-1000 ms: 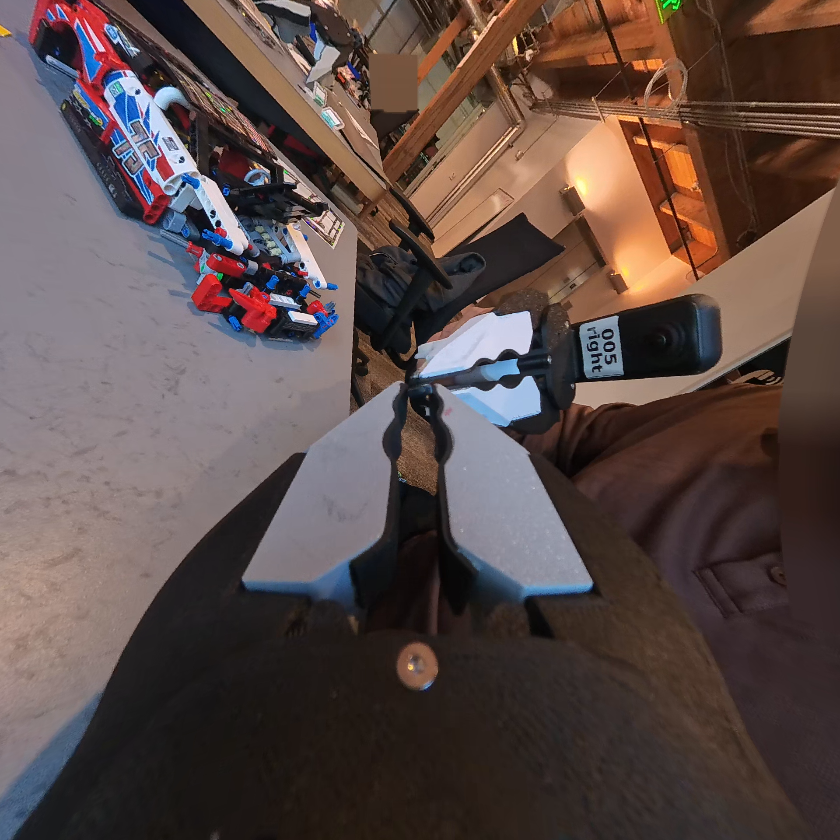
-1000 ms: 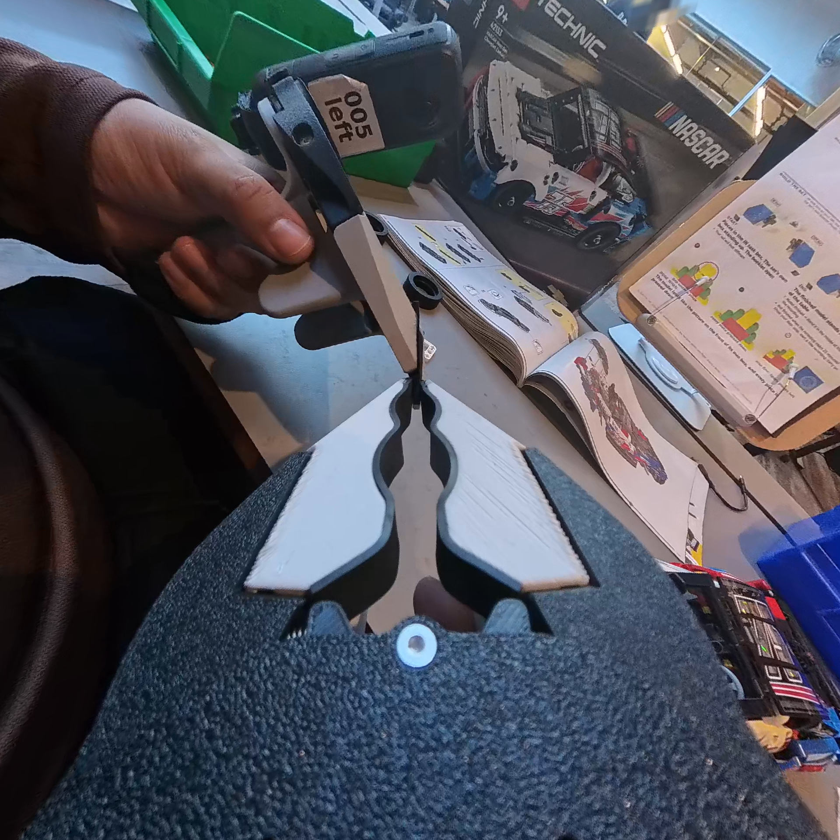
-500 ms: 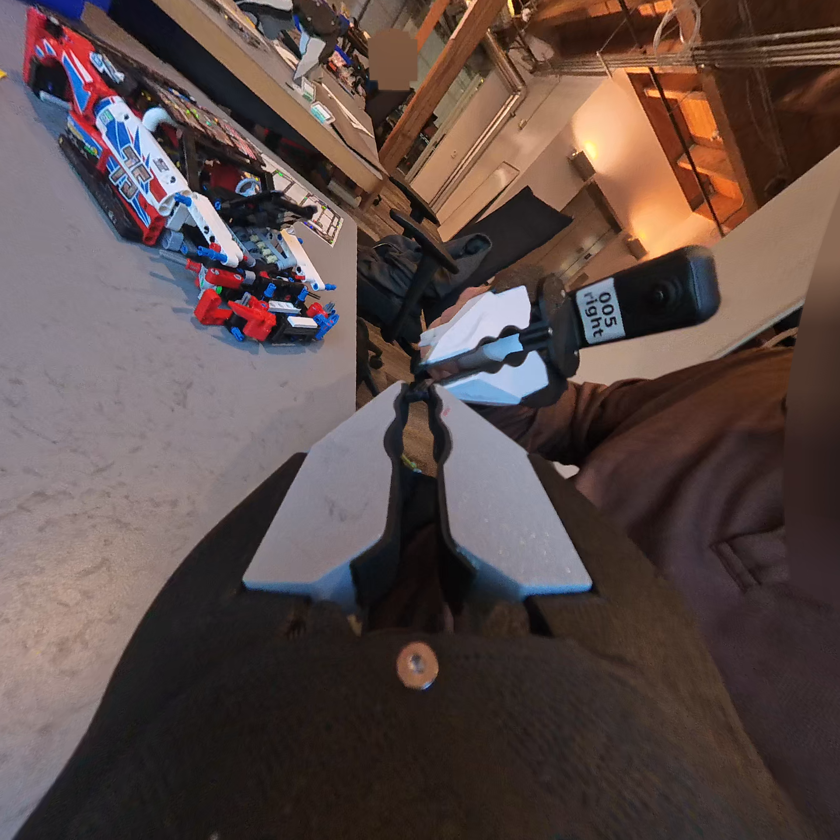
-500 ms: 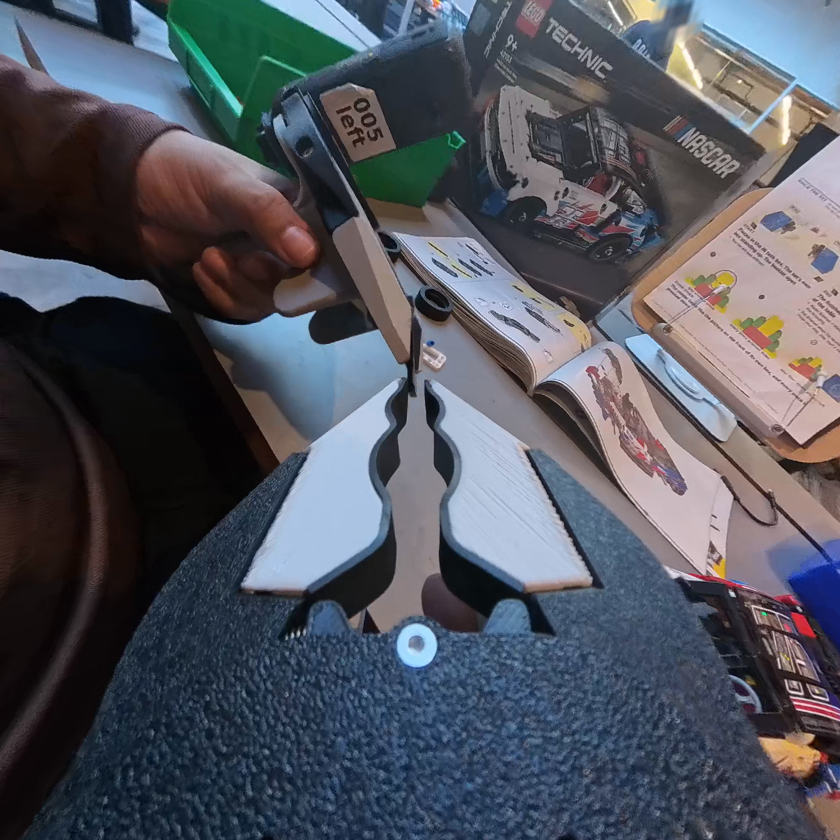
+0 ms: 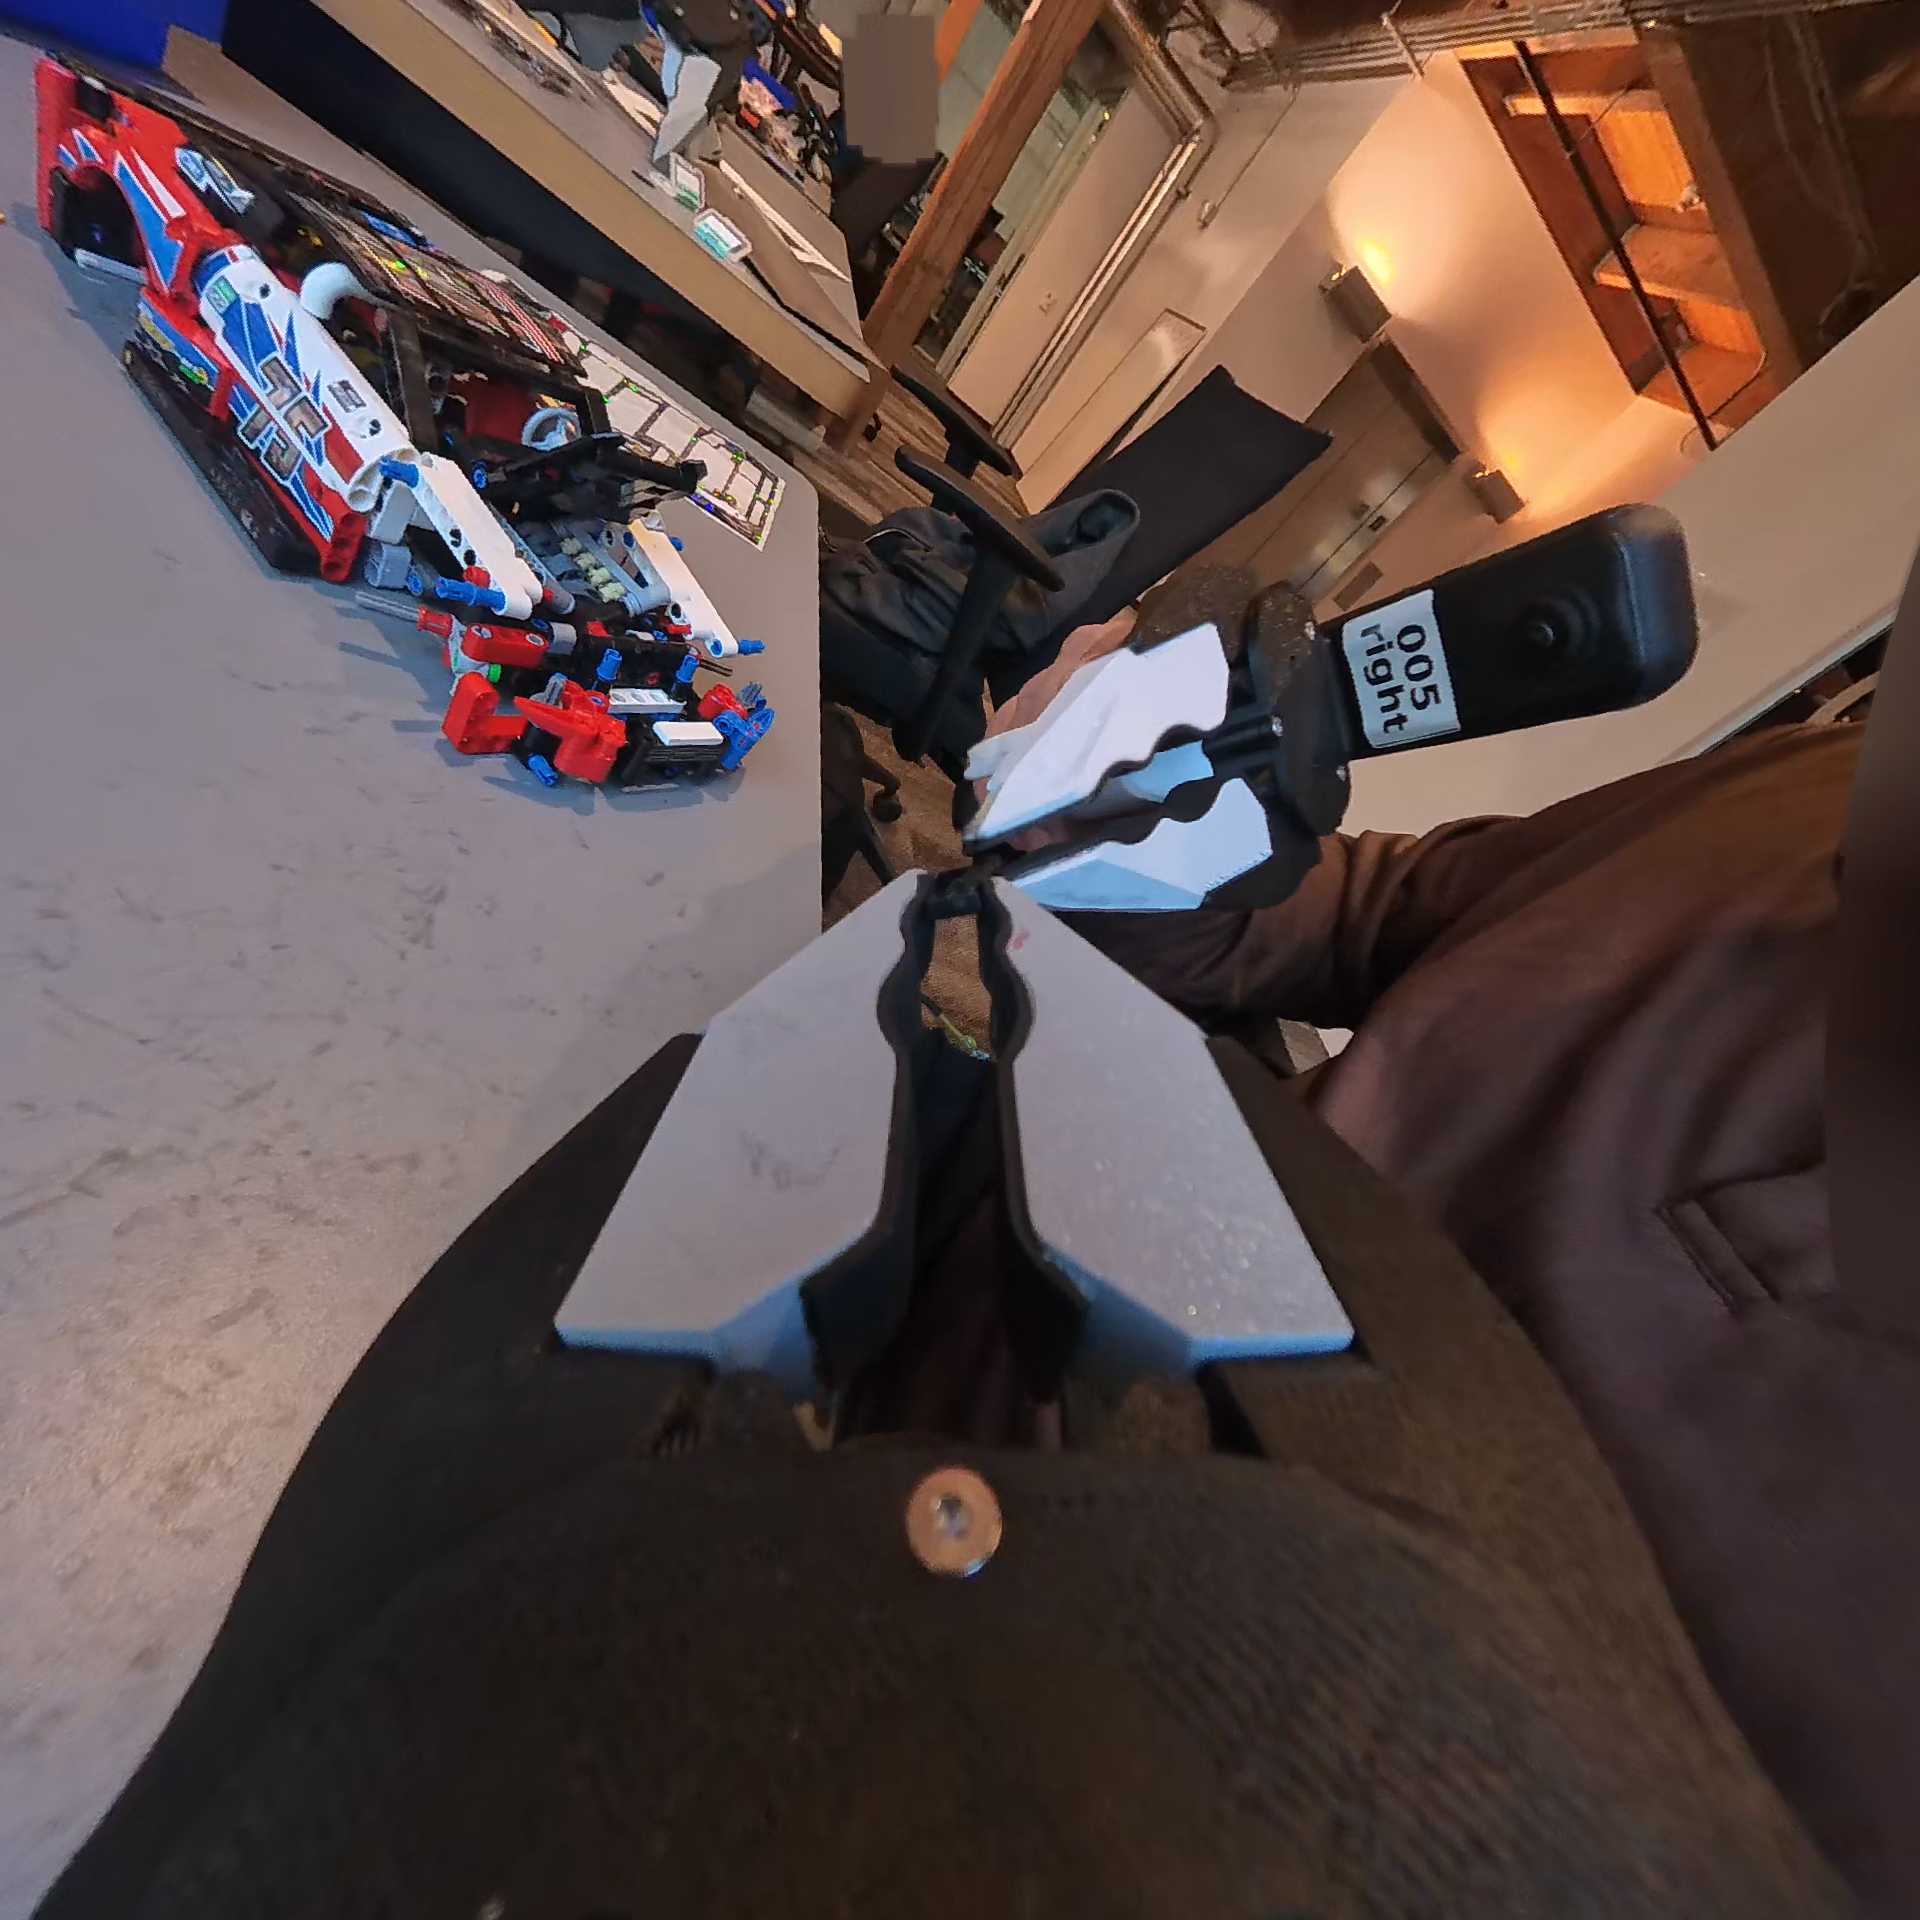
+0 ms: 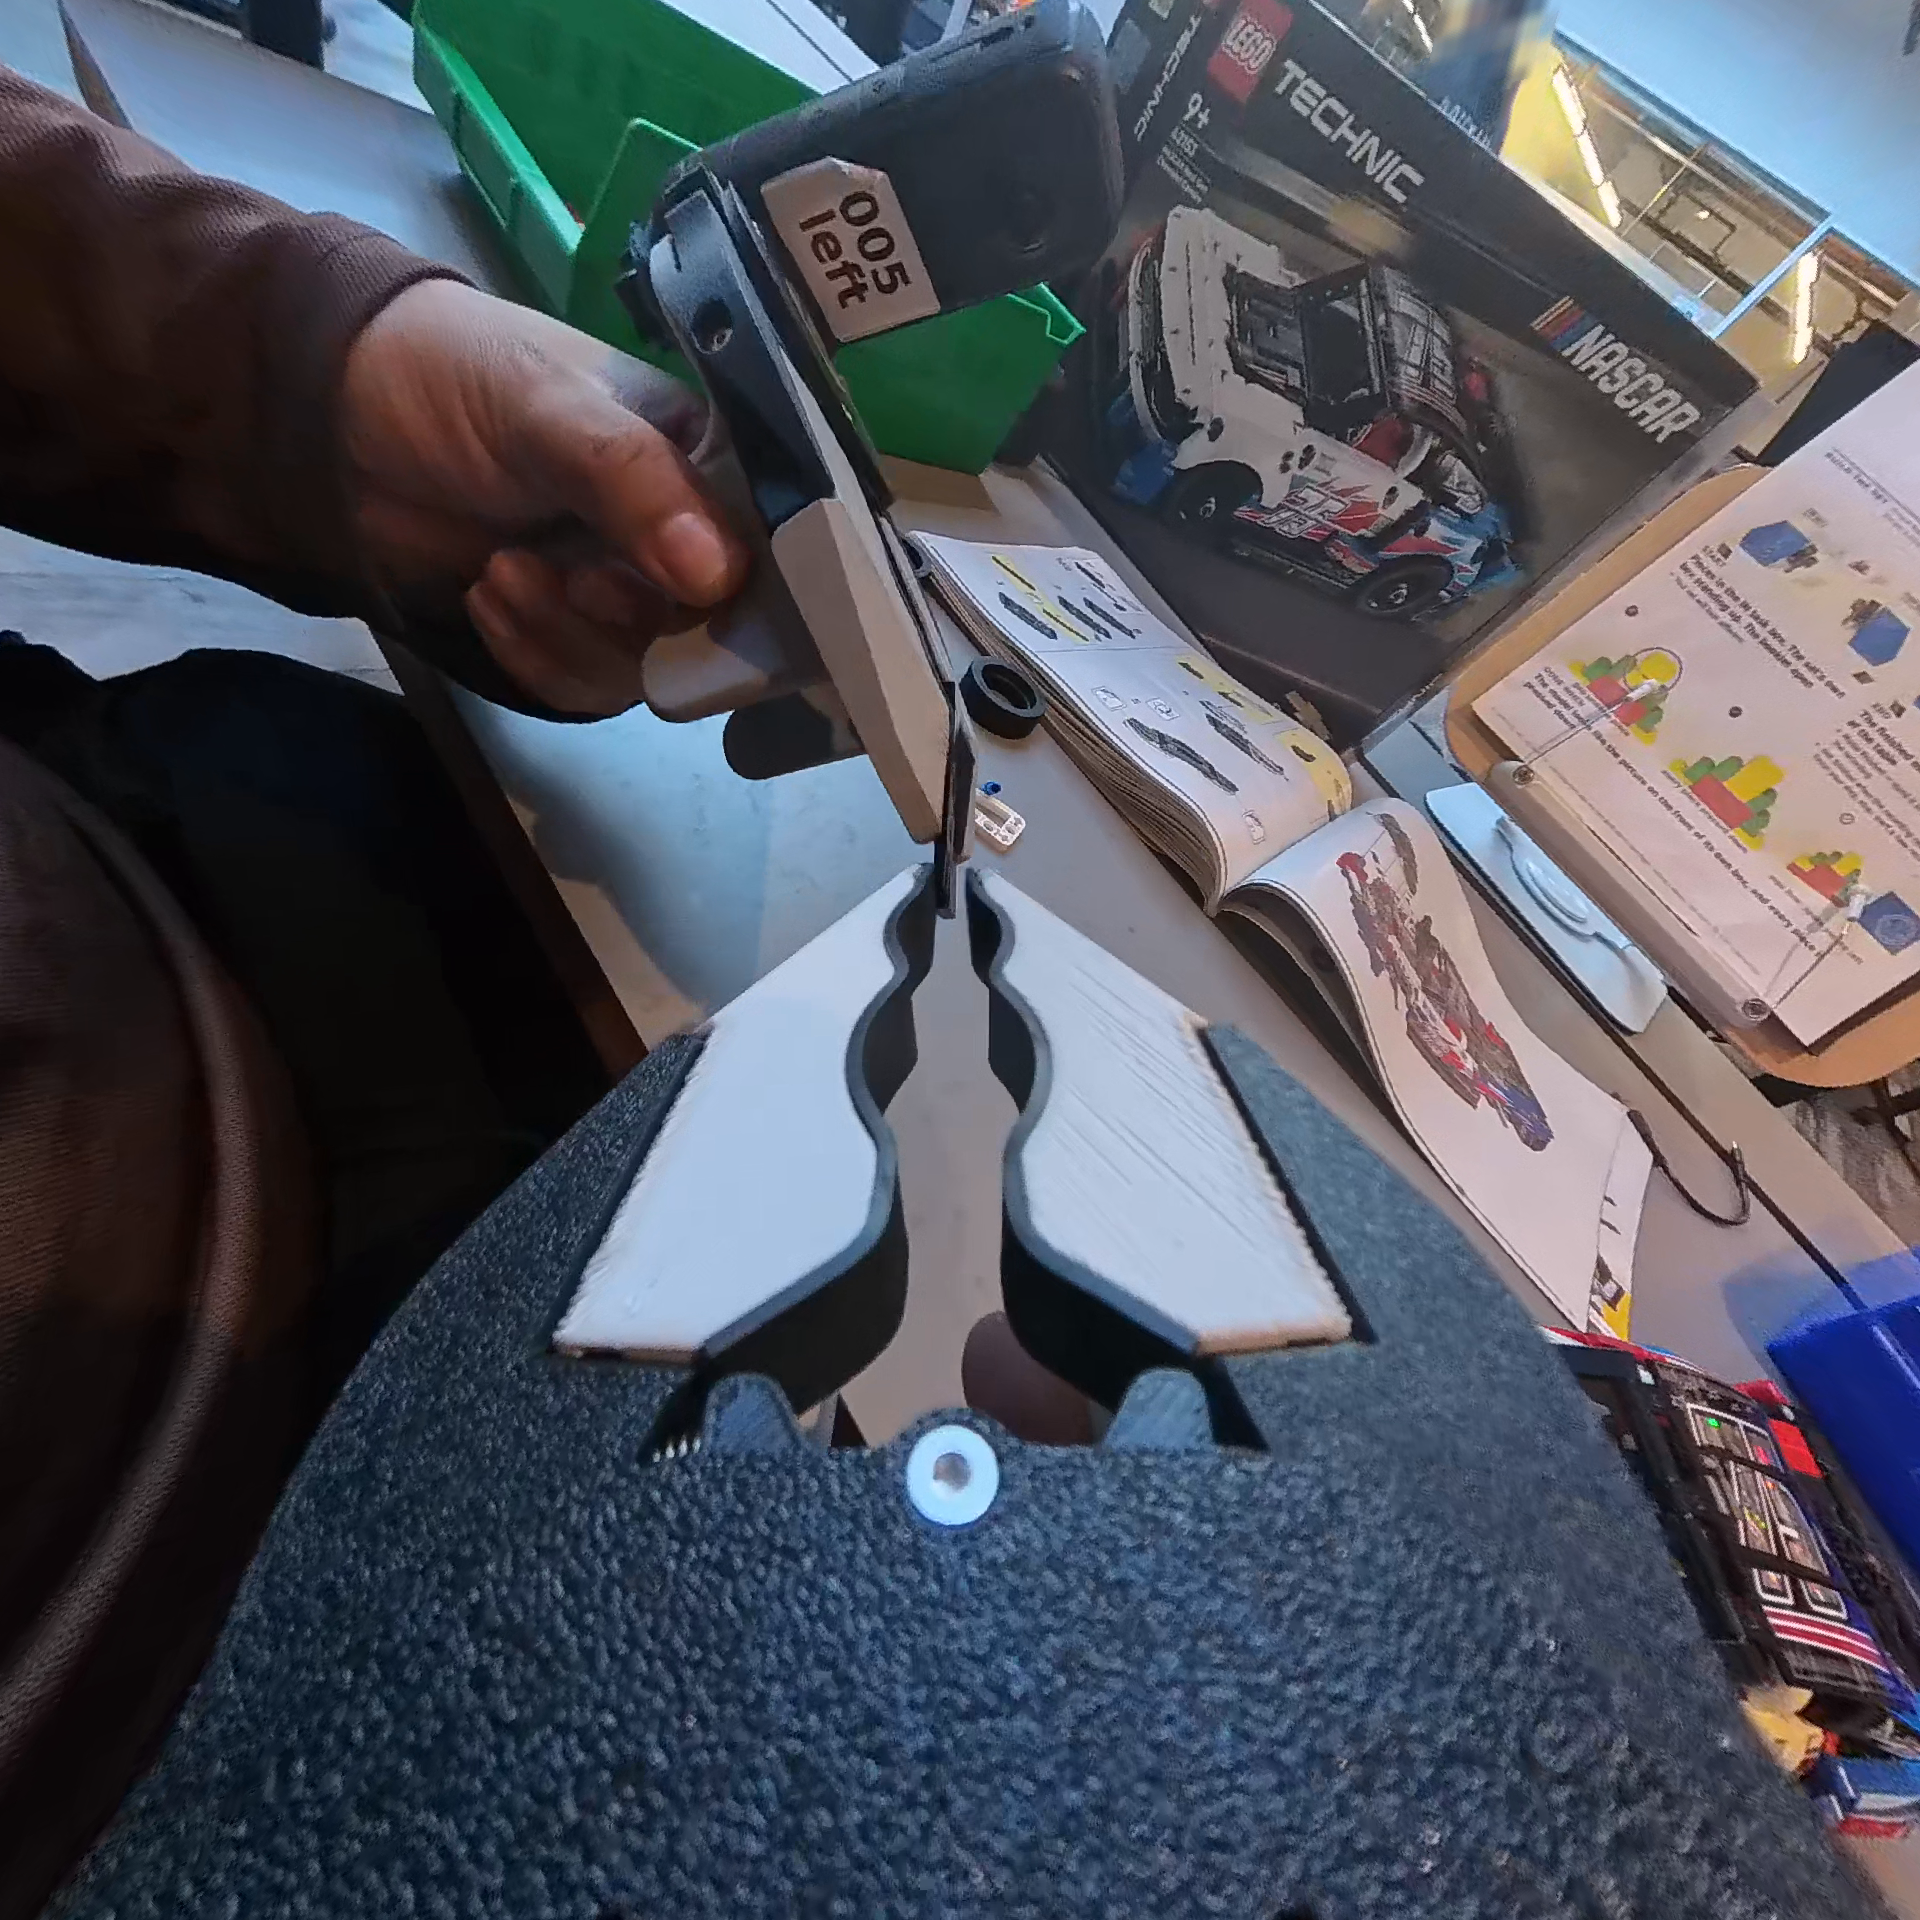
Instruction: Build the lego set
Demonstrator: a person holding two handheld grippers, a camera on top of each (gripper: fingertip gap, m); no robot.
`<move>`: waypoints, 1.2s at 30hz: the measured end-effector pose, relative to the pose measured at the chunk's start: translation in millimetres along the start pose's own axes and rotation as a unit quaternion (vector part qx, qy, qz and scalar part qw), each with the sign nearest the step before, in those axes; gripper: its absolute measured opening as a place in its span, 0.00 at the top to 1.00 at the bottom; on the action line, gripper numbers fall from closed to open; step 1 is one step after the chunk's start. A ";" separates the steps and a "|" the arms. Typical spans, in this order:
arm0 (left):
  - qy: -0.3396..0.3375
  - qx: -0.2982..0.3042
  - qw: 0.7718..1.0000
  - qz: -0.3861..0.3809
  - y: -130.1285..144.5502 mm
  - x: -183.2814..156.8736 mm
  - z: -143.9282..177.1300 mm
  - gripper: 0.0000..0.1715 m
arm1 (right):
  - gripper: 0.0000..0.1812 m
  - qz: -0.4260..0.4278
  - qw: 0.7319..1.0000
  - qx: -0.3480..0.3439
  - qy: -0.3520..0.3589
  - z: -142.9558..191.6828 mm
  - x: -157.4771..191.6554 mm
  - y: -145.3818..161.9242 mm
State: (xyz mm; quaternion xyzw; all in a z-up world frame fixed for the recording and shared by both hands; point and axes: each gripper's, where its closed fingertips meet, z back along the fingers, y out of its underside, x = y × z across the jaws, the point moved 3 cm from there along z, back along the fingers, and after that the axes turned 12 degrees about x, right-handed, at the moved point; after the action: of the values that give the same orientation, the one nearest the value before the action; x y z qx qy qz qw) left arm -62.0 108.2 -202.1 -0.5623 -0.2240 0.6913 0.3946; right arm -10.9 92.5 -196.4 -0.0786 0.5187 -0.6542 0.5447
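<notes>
My left gripper (image 5: 961, 896) is shut on a thin black lego piece (image 5: 951, 891) and holds it in the air off the table's edge. In the right wrist view the left gripper (image 6: 928, 821) comes in from the upper left, and the black piece (image 6: 954, 800) hangs down from its tips. My right gripper (image 6: 948, 883) is open by a narrow gap, with the lower end of the piece between its tips. It also shows in the left wrist view (image 5: 1000, 857), tip to tip with the left one. The partly built red, white and blue lego car (image 5: 312, 416) lies on the grey table (image 5: 260, 1039).
An open instruction booklet (image 6: 1195, 748) lies on the table with a black tyre (image 6: 1003, 698) on it and a small clear piece (image 6: 1000, 828) beside it. Behind stand the set's box (image 6: 1351, 364), a green bin (image 6: 582, 135) and a clipboard (image 6: 1766, 727). A blue bin (image 6: 1860, 1382) is at right. Less than 4 cm separates the two grippers' tips.
My right gripper was shut on the black piece a second ago and has opened slightly. Both grippers have shifted a little while staying tip to tip; the left stays shut on the piece.
</notes>
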 end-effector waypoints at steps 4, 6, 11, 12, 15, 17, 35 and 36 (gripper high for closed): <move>-0.005 0.007 1.000 -0.006 1.2 0.3 -0.3 0.97 | 0.99 -0.001 1.000 0.001 -0.007 -0.5 1.6 1.2; -0.010 0.012 1.000 -0.011 1.6 0.3 -0.4 0.97 | 0.99 -0.002 1.000 0.002 -0.011 -0.8 2.6 1.5; -0.028 0.029 0.999 -0.026 4.3 0.8 -1.1 0.97 | 1.00 -0.005 1.000 0.006 -0.020 -2.0 3.5 3.9; -0.031 0.033 0.999 -0.029 5.0 0.7 -1.2 0.97 | 1.00 -0.002 1.000 0.008 -0.021 -2.1 4.2 4.1; -0.043 0.055 0.997 -0.036 8.0 1.6 -1.5 0.97 | 1.00 0.007 1.000 0.016 -0.016 -3.9 6.3 5.7; -0.064 0.082 0.993 -0.047 12.6 4.8 -3.1 0.97 | 1.00 0.020 1.000 0.020 0.008 -4.7 4.0 6.1; -0.056 0.122 0.988 -0.081 35.0 1.1 -15.4 0.97 | 1.00 0.078 0.994 -0.006 0.082 9.2 -2.6 -11.1; -0.054 0.118 0.988 -0.082 34.6 0.7 -15.1 0.97 | 1.00 0.075 0.994 -0.006 0.082 9.3 -2.5 -10.7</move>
State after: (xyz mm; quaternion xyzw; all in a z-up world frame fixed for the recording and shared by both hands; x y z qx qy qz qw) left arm -57.8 86.3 -232.7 -0.4531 -0.2074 0.7076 0.5010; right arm -10.5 87.6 -182.8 0.0107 0.5703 -0.6127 0.5471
